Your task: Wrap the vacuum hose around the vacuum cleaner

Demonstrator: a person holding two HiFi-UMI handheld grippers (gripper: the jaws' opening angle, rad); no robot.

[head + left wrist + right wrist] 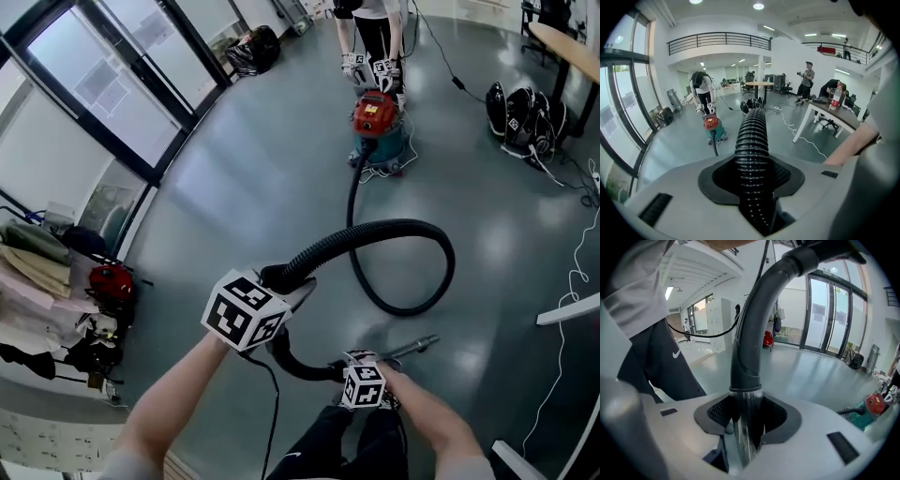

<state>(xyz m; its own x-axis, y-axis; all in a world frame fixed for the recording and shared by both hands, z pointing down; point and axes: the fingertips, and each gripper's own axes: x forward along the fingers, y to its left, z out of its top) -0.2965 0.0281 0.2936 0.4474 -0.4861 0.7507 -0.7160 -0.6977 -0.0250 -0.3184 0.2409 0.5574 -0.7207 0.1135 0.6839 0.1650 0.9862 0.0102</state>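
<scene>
Nearest you, your right gripper (387, 360) has its jaws clenched on the metal wand tube (746, 427), with both pads against the chrome just below the black curved handle (751, 333). In the head view the tube (415, 347) pokes out toward 2 o'clock from that gripper.

Just beyond, at 10 o'clock of it, your left gripper (289, 281) is grasping the ribbed black vacuum hose (752, 140). The jaws stand partly closed, and the hose fills the gap between the pads.

From there the hose (412, 230) arches up toward 2 o'clock. It loops round down to the floor (234, 187) and runs on toward 12 o'clock.

The hose ends at the red and teal vacuum cleaner (378, 122), which stands well apart from you on the grey floor. None of the hose is wound on it. A person (370, 28) stands just behind the vacuum cleaner.
</scene>
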